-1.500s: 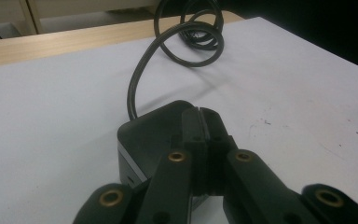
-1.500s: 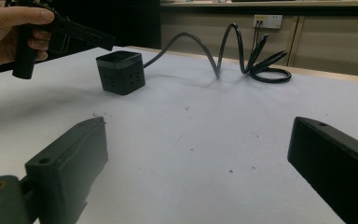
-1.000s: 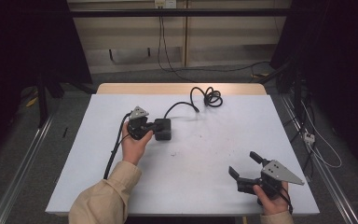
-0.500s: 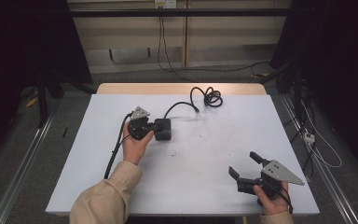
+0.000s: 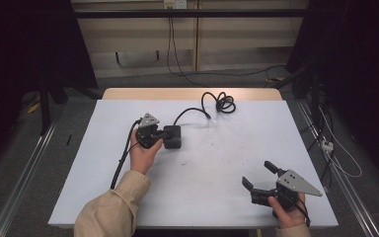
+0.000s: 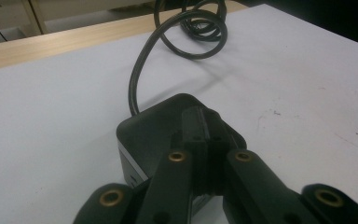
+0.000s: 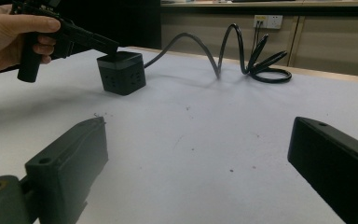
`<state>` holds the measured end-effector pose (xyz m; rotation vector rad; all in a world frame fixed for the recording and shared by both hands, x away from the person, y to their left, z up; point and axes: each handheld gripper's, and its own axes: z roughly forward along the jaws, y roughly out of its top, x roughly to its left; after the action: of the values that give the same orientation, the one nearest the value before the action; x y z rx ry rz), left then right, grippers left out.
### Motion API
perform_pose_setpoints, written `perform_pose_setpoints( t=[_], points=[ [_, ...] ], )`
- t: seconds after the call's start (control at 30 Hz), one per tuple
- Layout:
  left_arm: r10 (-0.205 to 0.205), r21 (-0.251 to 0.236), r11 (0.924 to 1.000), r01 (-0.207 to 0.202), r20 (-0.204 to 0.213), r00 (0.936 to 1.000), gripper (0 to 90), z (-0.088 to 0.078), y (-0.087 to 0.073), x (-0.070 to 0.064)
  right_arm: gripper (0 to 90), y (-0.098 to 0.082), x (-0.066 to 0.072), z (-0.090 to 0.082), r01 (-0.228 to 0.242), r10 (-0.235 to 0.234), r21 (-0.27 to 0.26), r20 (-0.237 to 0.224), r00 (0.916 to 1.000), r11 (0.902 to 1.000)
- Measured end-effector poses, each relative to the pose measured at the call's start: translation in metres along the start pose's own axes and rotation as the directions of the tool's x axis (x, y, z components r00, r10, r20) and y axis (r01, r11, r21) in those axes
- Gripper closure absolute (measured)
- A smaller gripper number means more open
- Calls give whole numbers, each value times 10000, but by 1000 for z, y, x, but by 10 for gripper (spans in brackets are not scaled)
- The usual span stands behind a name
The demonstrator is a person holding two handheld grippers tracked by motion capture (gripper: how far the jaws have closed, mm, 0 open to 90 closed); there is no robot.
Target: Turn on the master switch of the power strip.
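Power cube point(image 5: 172, 138) sitting left of centre on white table point(image 5: 217, 163), black cord point(image 5: 212, 106) running off its far side into a loose coil near the wooden back edge.

High view: left gripper point(image 5: 159, 137) laid over the cube's near-left side, tips on its top. Right gripper point(image 5: 259, 174) low at the near-right corner, well apart from the cube, jaws spread wide, nothing between them.

Left gripper view: jaws pressed together, tips resting on the cube's top face point(image 6: 168, 126), apparently pushing down rather than pinching anything. Cord point(image 6: 137, 79) rising behind in a curl. Pale seam along the cube's side, detail unreadable.

Right gripper view: socket holes visible on the cube's front face point(image 7: 121, 74), not seen from above. Left hand point(image 7: 9, 37) wrapped round the handle, closed tips on the cube's near top edge. Cord arching clear of the table before the coil.

Risks, as judged: off-centre pressure near that edge could tip or skid the light cube; springy cord could drag it sideways once released; closed tips may slip off the smooth top.
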<state>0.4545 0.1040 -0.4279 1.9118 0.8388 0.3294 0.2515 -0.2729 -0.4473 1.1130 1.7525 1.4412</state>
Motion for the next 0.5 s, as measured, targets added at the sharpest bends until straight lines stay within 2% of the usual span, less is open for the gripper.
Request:
perform_pose_setpoints(
  t=[0.5],
  points=[
    [-90, -36, 10000, 89, -28, 10000, 900, 0, -1, -1, 42, 0, 0, 0, -40, 40, -7, 0, 10000, 10000]
  ],
)
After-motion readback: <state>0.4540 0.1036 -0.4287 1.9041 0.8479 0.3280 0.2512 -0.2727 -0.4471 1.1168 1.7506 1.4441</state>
